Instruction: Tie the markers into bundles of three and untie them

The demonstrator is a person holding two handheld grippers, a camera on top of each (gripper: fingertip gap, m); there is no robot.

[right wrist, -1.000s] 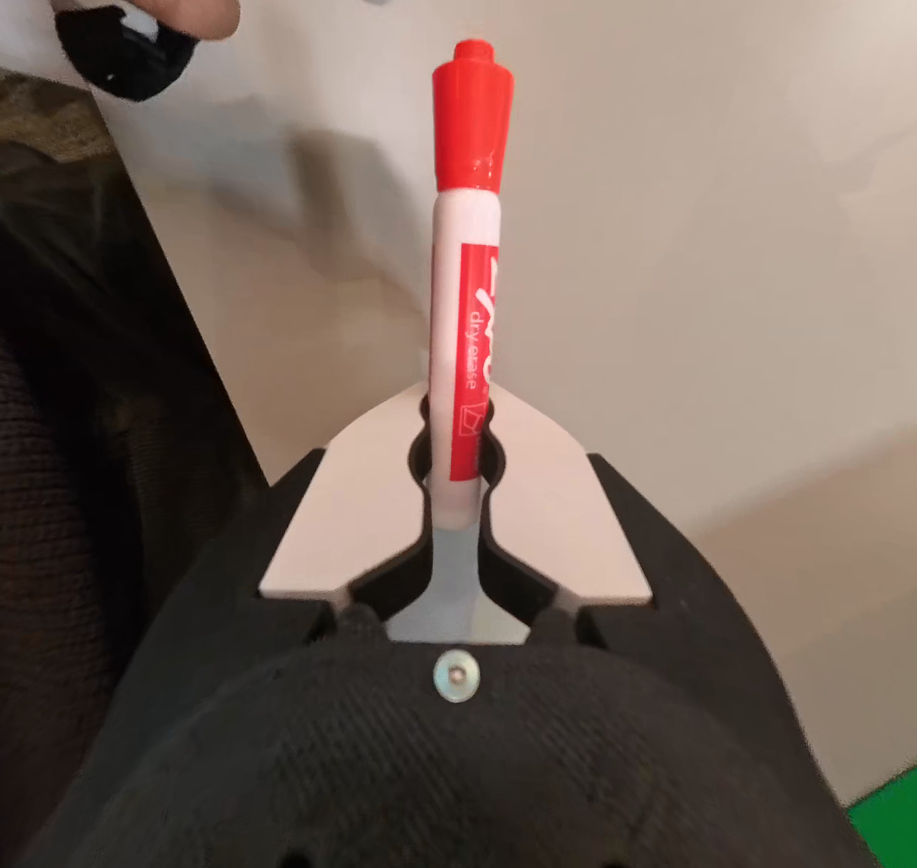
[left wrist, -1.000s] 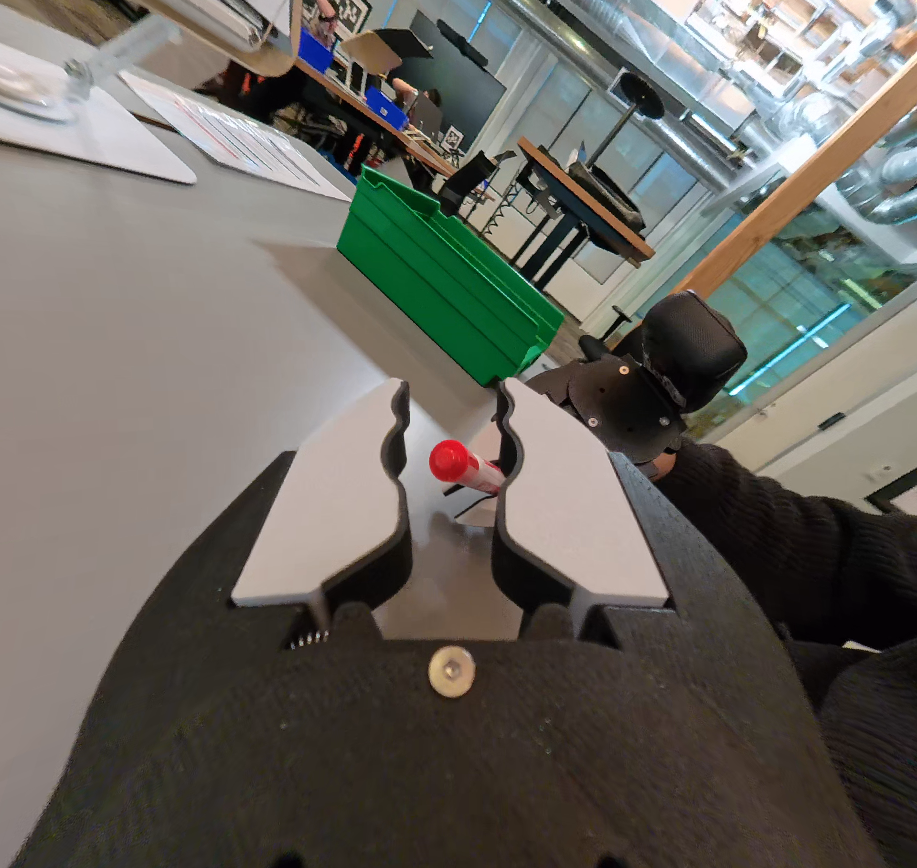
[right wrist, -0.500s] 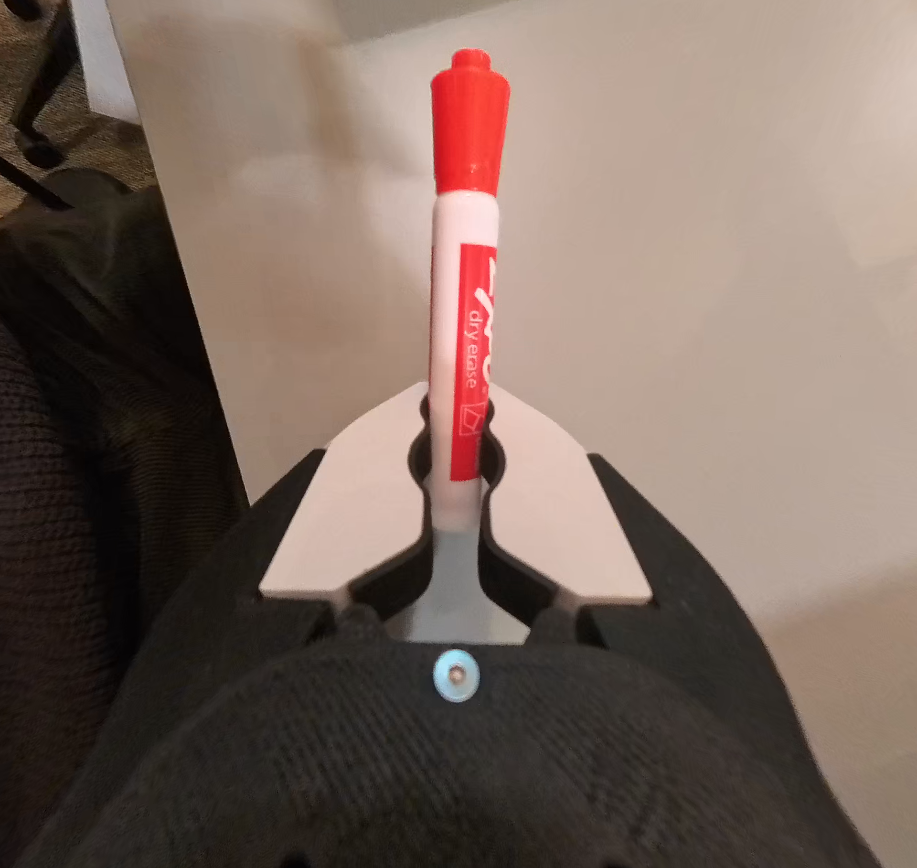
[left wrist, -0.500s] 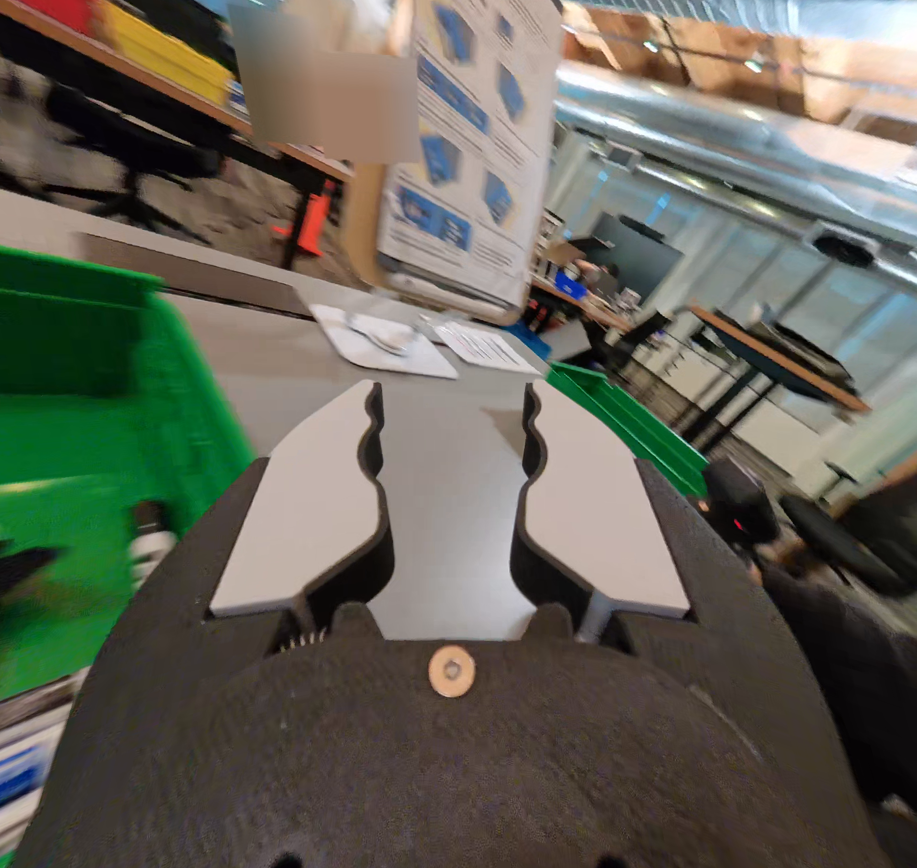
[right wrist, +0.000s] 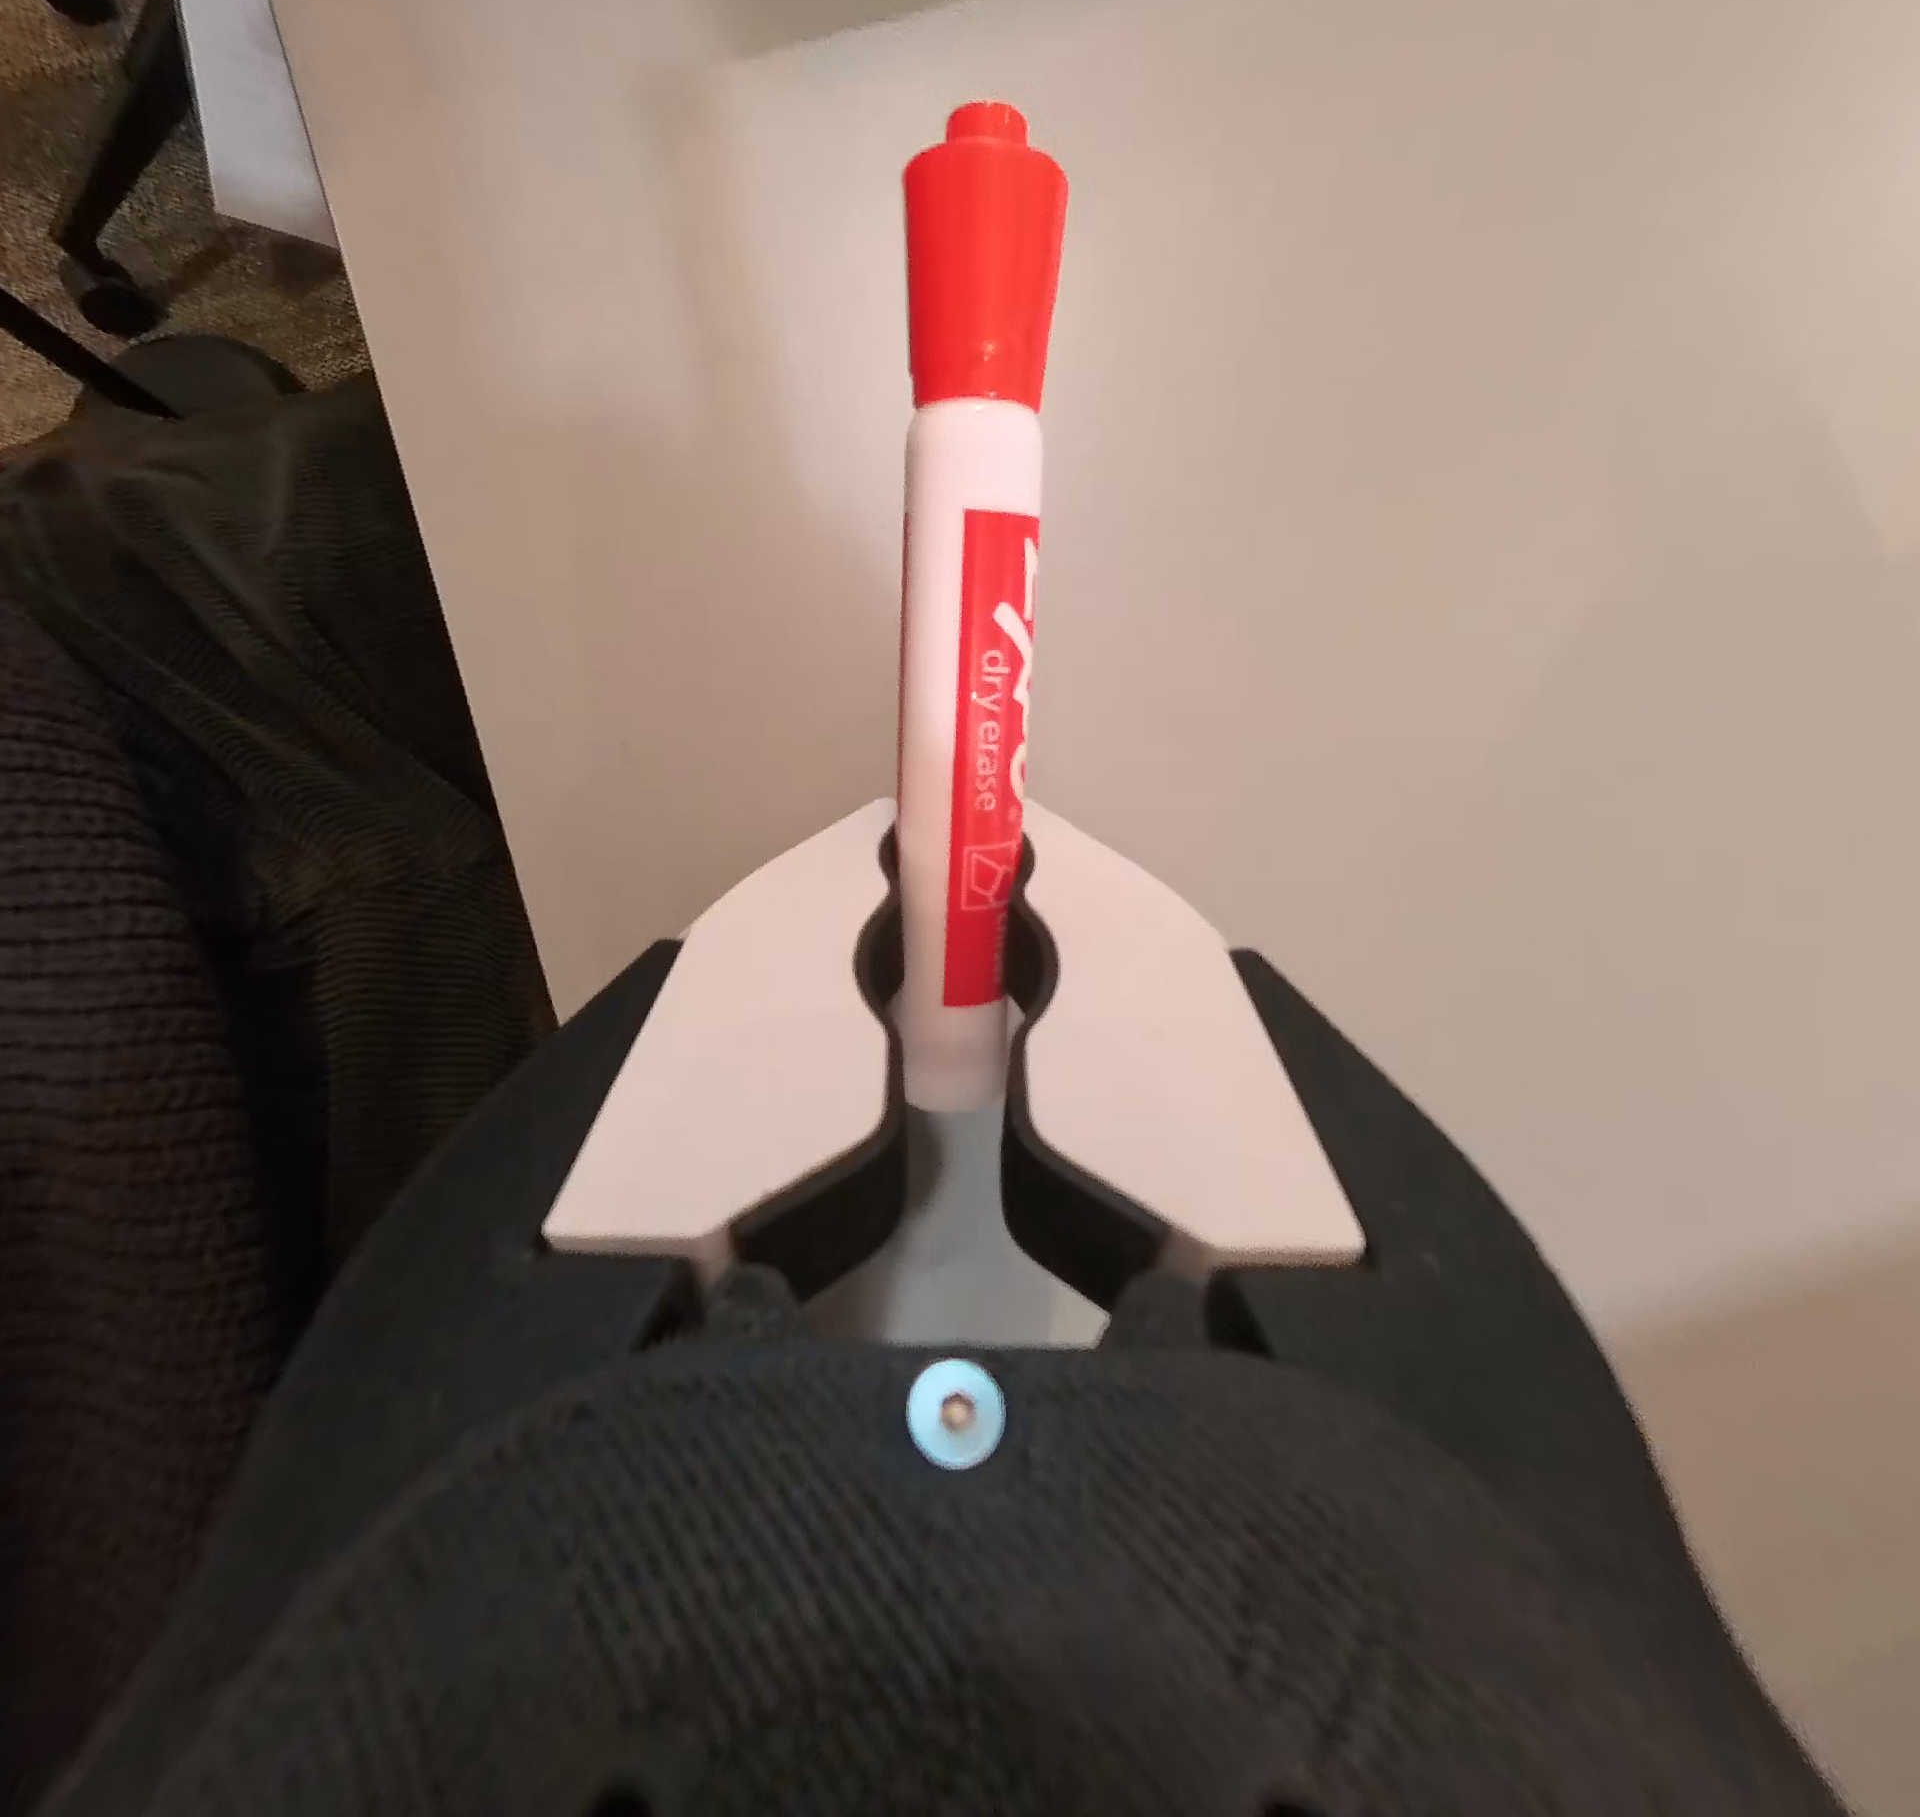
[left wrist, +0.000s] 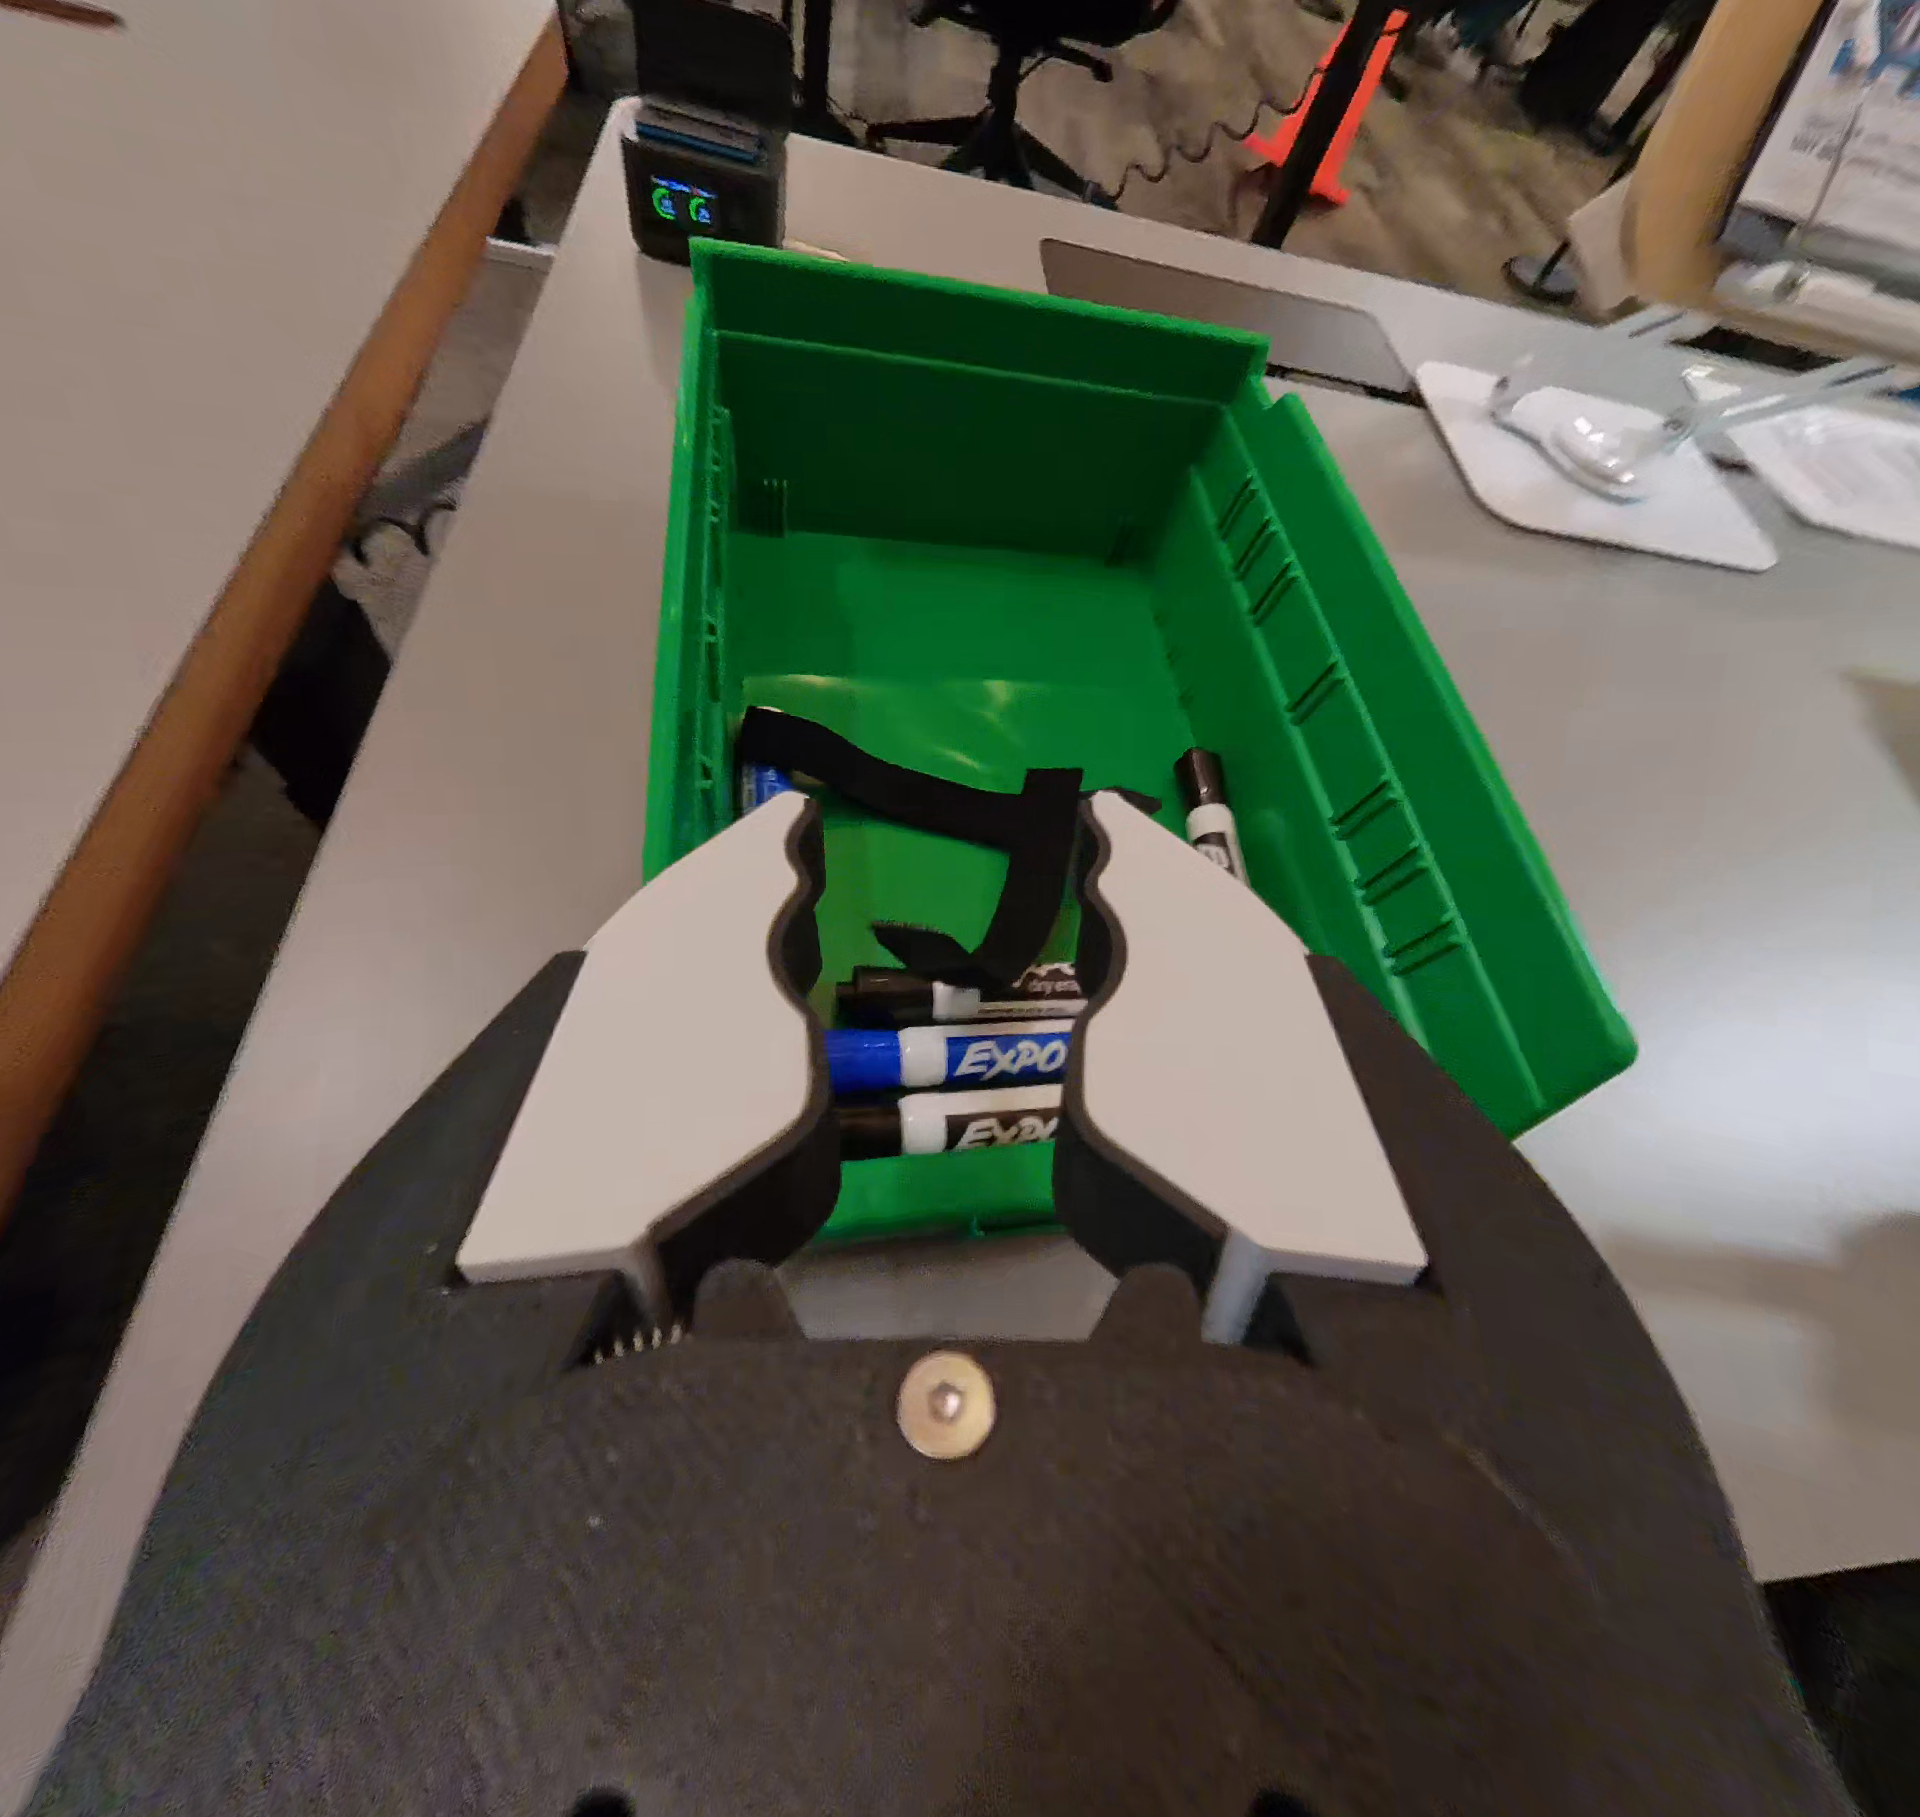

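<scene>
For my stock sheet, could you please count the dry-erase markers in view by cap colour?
Black-capped white markers, in the green plastic bin: 3
Blue-capped white marker, same bin: 1
Red-capped white marker, clamped in the right gripper: 1
Total: 5
A bluish item under the black fabric strap is too hidden to count.

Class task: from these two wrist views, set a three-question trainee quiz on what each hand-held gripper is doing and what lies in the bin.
1. True or false: the right hand-held gripper is shut on a red-capped marker.
2. Which lies in the green bin? A) scissors B) a black strap C) a cup
3. Fill in: the left hand-held gripper is ___, above the bin's near end, over a blue-capped marker.

Key: 1 true; 2 B; 3 open.
</scene>
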